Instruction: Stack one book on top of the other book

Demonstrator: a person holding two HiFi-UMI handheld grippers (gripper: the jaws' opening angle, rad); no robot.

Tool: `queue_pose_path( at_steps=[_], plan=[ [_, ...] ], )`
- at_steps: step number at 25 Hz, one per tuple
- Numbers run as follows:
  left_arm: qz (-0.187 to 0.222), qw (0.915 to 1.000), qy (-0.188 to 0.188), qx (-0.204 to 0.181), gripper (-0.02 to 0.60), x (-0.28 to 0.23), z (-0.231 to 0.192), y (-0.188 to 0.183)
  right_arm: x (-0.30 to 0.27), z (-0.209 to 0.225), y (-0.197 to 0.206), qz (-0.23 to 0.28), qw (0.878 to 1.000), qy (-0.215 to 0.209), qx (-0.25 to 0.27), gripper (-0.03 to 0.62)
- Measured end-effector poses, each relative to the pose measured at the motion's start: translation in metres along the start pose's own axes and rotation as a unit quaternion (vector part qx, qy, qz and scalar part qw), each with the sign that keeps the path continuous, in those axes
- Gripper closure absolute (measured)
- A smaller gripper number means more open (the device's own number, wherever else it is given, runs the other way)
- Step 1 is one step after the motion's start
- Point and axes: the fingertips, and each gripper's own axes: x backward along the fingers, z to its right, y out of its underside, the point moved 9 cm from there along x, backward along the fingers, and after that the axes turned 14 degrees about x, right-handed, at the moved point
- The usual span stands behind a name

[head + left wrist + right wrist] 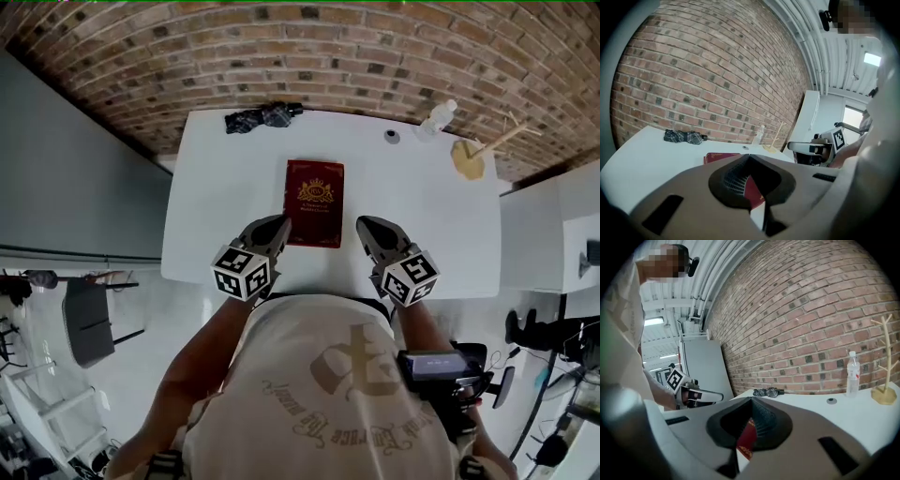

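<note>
A dark red book (314, 202) with a gold crest lies flat in the middle of the white table (206, 244). From above only this one cover shows; I cannot tell whether a second book lies under it. My left gripper (281, 223) hovers at the book's near left corner, shut and holding nothing. My right gripper (361, 225) hangs just right of the book's near edge, also shut and empty. In the left gripper view the book (719, 157) lies beyond the closed gripper (749, 156). The right gripper view shows the book (746, 437) below the closed gripper (751, 399).
A folded dark umbrella (262, 116) lies at the table's far edge. At the far right stand a clear bottle (438, 118), a small grey round thing (392, 136) and a wooden branch stand (473, 155). A brick wall runs behind the table. My torso fills the near side.
</note>
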Motion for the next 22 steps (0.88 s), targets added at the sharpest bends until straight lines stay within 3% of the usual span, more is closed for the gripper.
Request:
queue_pose_path(
  at_steps=[22],
  plan=[
    [-0.005,1.0,0.0,-0.003,0.561,0.013,0.001,0.017,0.006,-0.023,0.013,-0.008,1.0,0.002,-0.009,0.572]
  ],
)
